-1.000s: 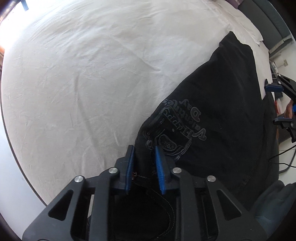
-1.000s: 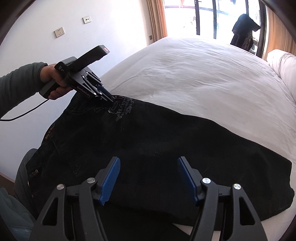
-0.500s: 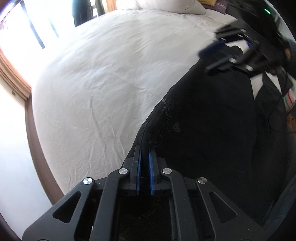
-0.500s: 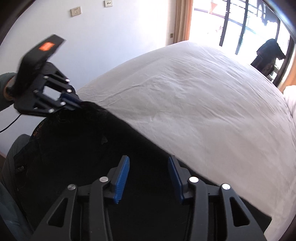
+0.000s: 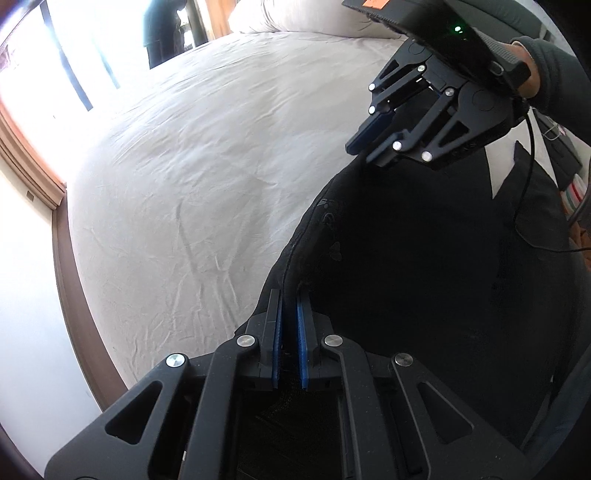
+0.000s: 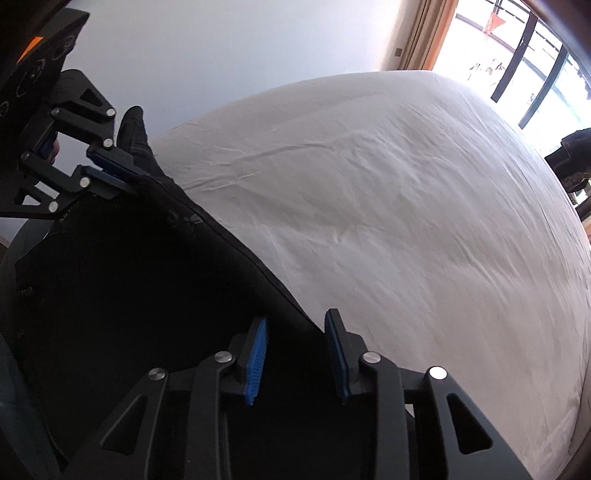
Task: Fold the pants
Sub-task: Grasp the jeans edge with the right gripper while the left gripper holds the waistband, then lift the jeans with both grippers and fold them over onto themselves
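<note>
Black pants (image 5: 424,258) lie along the near side of a white bed (image 5: 207,166), with their far long edge lifted off the sheet. My left gripper (image 5: 289,295) is shut on that edge near the printed waist end. In the right wrist view the left gripper (image 6: 123,173) shows at upper left, pinching the raised fabric. Further along the same edge of the pants (image 6: 129,277), my right gripper (image 6: 297,321) is closing. The dark edge runs between its blue pads (image 6: 256,354), with a gap still showing. In the left wrist view the right gripper (image 5: 364,149) hovers at the fold's top.
Wrinkled white bed sheet (image 6: 388,206) fills the far side. A pillow (image 5: 295,18) lies at the bed's head. A window with a dark garment (image 5: 162,29) hanging by it is beyond. A person's sleeve (image 5: 557,74) and a cable (image 5: 532,177) are at the right.
The left gripper shut on the pants' edge and lifted it off the sheet. The right gripper swung over to the same edge and its jaws narrowed around the fabric.
</note>
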A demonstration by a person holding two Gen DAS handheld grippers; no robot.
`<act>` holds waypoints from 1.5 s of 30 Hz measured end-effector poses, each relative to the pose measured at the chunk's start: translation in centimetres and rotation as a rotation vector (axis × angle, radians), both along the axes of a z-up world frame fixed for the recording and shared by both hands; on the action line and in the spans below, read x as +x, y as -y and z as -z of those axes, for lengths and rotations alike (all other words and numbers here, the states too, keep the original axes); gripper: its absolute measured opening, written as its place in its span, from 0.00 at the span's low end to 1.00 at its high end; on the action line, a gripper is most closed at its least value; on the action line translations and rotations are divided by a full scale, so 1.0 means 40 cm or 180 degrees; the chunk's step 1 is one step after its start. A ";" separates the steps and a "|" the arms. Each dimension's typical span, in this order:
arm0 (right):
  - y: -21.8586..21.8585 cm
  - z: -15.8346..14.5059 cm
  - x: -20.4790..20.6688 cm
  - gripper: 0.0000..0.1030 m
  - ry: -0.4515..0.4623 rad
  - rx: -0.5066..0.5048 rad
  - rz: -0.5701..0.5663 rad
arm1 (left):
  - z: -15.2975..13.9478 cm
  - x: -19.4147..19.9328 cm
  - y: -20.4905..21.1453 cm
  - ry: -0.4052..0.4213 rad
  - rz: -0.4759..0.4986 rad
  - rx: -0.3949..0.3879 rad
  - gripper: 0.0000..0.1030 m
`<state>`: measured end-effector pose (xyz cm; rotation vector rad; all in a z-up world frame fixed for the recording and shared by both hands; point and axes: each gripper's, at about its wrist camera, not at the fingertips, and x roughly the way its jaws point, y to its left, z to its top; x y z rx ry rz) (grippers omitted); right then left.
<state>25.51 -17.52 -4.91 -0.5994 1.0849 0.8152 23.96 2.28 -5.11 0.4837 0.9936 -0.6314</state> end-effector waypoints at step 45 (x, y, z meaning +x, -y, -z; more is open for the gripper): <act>0.028 -0.108 -0.687 0.04 0.0237 0.0494 0.0445 | -0.010 -0.635 0.031 -0.0070 0.0275 0.0008 0.05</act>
